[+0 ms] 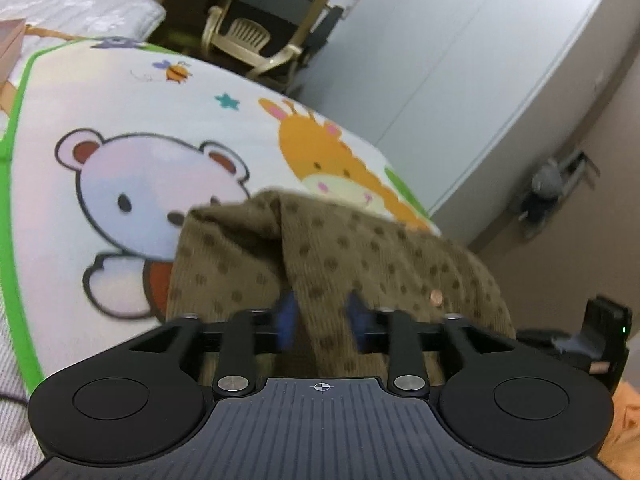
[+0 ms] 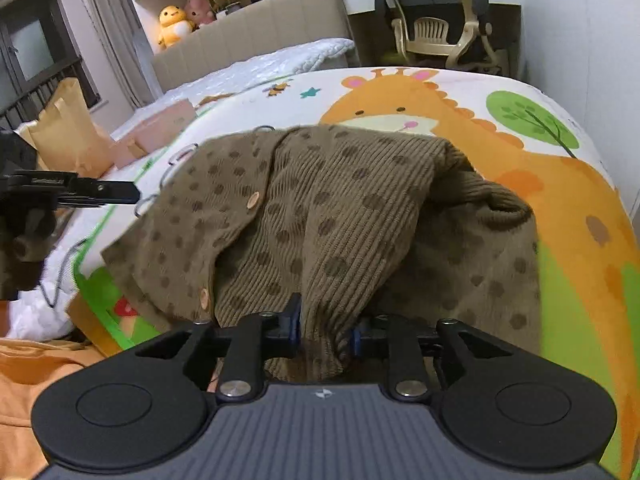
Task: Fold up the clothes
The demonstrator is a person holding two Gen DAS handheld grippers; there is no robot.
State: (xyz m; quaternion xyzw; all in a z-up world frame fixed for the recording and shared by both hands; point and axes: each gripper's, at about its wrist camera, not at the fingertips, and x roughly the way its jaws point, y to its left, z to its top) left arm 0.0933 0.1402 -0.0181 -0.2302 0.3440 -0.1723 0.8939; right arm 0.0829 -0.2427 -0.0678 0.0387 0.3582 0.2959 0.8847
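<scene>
A brown knitted cardigan with dark dots and round tan buttons (image 2: 328, 216) lies bunched on a cartoon animal play mat (image 2: 560, 208) on the bed. My right gripper (image 2: 325, 332) is shut on a fold of the cardigan at its near edge. My left gripper (image 1: 320, 320) is shut on another fold of the same cardigan (image 1: 320, 248), which drapes over its blue fingertips (image 1: 286, 320). The left gripper also shows at the left edge of the right wrist view (image 2: 72, 192).
The mat's bear and giraffe print (image 1: 160, 184) spreads beyond the cardigan. Orange cloth (image 2: 28, 376) lies at the near left. A pink box (image 2: 160, 128) and a paper bag (image 2: 64, 132) sit at the left. An office chair (image 2: 440, 20) and white wardrobe (image 1: 460, 60) stand beyond the bed.
</scene>
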